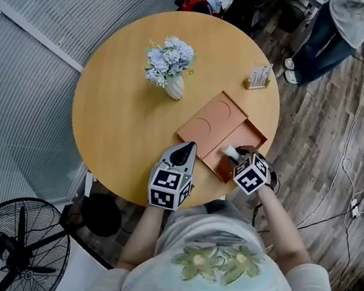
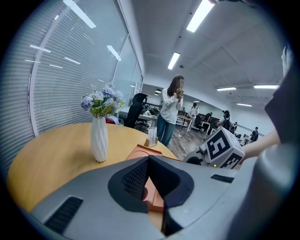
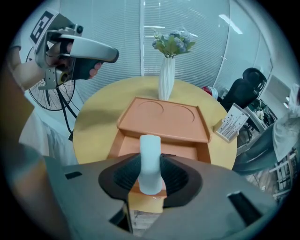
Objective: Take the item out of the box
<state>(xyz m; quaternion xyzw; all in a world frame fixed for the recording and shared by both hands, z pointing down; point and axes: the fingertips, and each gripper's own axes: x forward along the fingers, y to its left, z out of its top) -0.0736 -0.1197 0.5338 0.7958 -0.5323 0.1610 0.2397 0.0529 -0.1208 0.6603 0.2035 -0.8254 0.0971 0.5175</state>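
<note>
Grippers are held over the near side of a round table (image 1: 120, 120), at about 5 o'clock on it in the head view. The left gripper (image 1: 185, 150) is seen just beside the near left corner of the orange box (image 1: 208, 121). Its jaws are pressed together and nothing is held in them. The box lid is slid toward 11 o'clock, so the near part is left open.

The item (image 1: 230, 151) is pinched in the right gripper (image 1: 237, 157), over that open part. In the right gripper view it is seen as a small pale tube (image 3: 150, 157), whitish blue, smooth, with a rounded flat top. Its long side is laid along the jaws and is pointed to 12 o'clock there, toward the lid (image 3: 164, 119). In the head view it is pointed to about 10 o'clock.

The right gripper is the nearer one by far, as the item is already gripped. It cannot be told if the tube is lifted free of the box floor. A straight lift is likely called for next.
</note>
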